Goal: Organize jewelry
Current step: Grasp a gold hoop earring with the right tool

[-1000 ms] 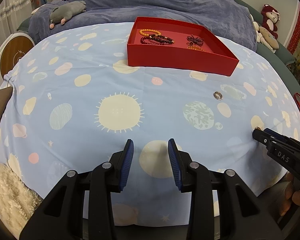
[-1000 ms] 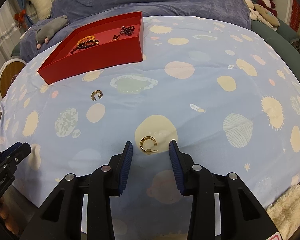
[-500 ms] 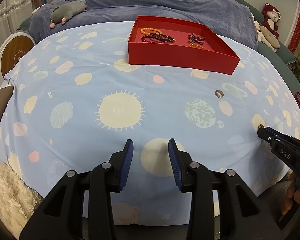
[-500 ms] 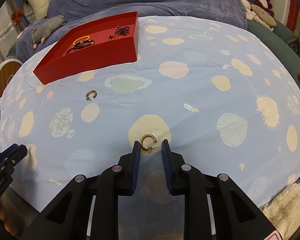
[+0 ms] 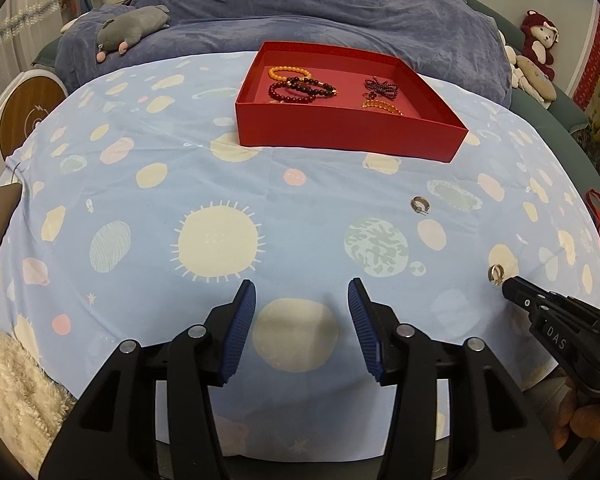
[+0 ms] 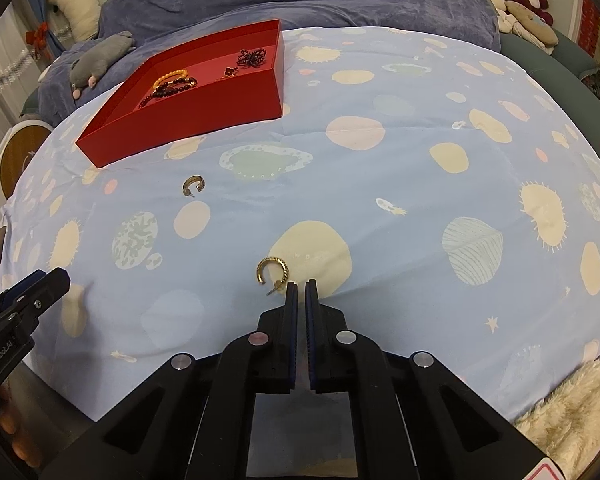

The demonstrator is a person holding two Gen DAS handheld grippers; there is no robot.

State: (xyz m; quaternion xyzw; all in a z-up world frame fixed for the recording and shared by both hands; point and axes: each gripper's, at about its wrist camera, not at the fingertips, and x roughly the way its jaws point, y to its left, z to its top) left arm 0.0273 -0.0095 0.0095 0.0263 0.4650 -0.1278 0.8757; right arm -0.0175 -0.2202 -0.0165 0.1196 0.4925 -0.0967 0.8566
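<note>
Right gripper point(image 6: 301, 286) jaws pressed together, nothing pinched; gold hoop earring point(image 6: 273, 272) lies just off its tip at 10 o'clock. Left gripper point(image 5: 302, 294) jaws opening, nothing between. Second earring point(image 6: 193, 185) on sheet point(image 6: 380, 184), red tray point(image 6: 188, 128) at 11 o'clock.

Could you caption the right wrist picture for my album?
Shut right claw beside a gold hoop earring on a planet-print cloth.

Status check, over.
Left gripper opening, empty. Right gripper shut beside gold earring, grip unconfirmed. Second earring loose on cloth. Nothing blocking red box.
</note>
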